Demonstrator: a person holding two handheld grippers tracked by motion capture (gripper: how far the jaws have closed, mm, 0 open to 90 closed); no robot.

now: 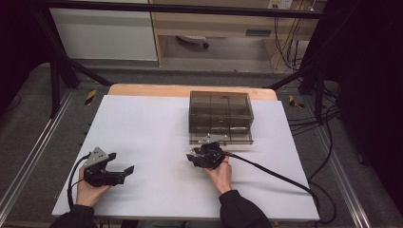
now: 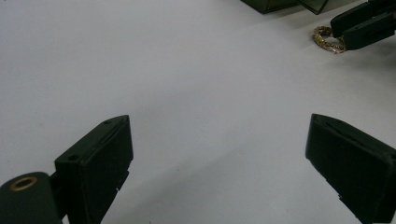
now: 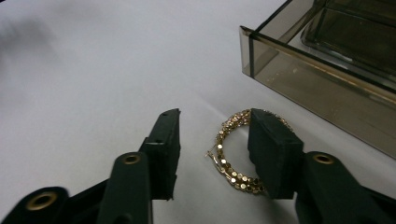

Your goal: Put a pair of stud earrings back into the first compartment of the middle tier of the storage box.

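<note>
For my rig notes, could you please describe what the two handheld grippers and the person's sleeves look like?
Both are black. The left gripper carries a grey three-cornered plate and a black cable. The right gripper trails a thick black cable. Its fingers are flat blocks on arms with brass-coloured rivets. Sleeves are dark.

The table (image 1: 142,123) fills the middle of the high view. The box (image 1: 220,111) stands right of centre, toward the table's far edge, with a drawer (image 1: 221,138) drawn out at its near side. The right gripper (image 1: 205,153) sits just before that drawer, at frame centre; the left gripper (image 1: 124,170) lies well apart from it, at lower left. In the right gripper view the hoop (image 3: 229,156) lies on the table at lower centre, between the jaws, the right jaw over part of it, perhaps touching. The drawer lies behind it, at upper right.
</note>
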